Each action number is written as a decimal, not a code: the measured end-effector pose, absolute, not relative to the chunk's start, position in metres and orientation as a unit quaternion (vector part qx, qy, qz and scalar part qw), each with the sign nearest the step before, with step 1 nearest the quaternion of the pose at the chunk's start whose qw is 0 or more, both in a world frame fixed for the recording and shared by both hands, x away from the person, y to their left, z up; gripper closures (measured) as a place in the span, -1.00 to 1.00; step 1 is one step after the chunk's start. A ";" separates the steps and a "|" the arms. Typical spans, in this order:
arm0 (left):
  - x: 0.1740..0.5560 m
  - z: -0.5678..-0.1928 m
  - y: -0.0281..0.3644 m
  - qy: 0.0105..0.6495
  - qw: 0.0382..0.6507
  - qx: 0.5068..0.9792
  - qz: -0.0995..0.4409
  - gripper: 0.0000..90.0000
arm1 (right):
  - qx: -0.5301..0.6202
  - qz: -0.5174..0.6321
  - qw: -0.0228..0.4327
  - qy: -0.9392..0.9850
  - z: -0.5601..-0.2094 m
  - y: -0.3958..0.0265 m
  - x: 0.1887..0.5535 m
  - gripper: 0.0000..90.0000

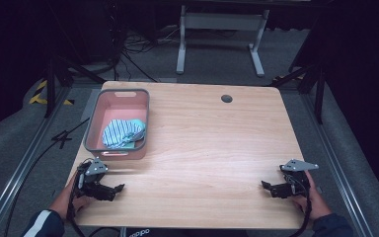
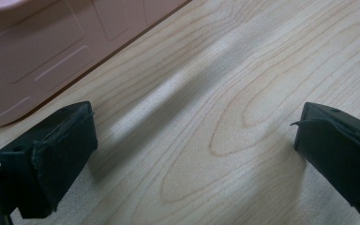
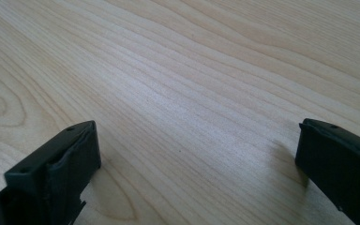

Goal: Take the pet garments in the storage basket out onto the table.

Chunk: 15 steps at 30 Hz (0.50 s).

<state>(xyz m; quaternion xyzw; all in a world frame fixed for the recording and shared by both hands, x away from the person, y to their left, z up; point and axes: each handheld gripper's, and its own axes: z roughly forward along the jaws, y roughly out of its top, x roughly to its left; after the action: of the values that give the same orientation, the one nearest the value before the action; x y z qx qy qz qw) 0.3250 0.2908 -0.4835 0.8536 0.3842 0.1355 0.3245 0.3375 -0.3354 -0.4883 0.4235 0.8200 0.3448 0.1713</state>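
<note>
A pink bin with a grey rim (image 1: 93, 129) stands at the table's left; a blue-and-white striped cloth (image 1: 122, 132) lies inside it. My left gripper (image 1: 117, 190) rests low near the front left corner, just in front of the bin, jaws pointing right. In the left gripper view the left gripper (image 2: 194, 136) is open over bare wood, with the bin's pink side wall (image 2: 37, 51) at the upper left. My right gripper (image 1: 268, 186) sits near the front right edge, jaws pointing left. In the right gripper view the right gripper (image 3: 197, 145) is open with nothing between its fingers.
The wooden table (image 1: 212, 148) has a round cable hole (image 1: 226, 98) at the back right. A white desk frame (image 1: 219, 37) and cables lie on the floor beyond the table. A hand and a dark sleeve hold each gripper at the front edge.
</note>
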 end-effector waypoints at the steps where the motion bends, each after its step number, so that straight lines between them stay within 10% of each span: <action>1: 0.325 -0.483 0.291 0.384 0.324 0.854 0.136 -1.00 | 0.423 0.345 0.171 0.820 -0.488 -0.335 0.338 -0.99; 15: 0.325 -0.482 0.292 0.360 0.326 0.864 0.132 -0.95 | 0.423 0.345 0.170 0.821 -0.488 -0.335 0.338 -0.99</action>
<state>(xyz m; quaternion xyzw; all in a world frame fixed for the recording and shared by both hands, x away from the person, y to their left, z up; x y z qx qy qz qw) 0.3248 0.2925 -0.4824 0.8642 0.3602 0.1315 0.3258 0.3378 -0.3354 -0.4884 0.4227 0.8205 0.3453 0.1698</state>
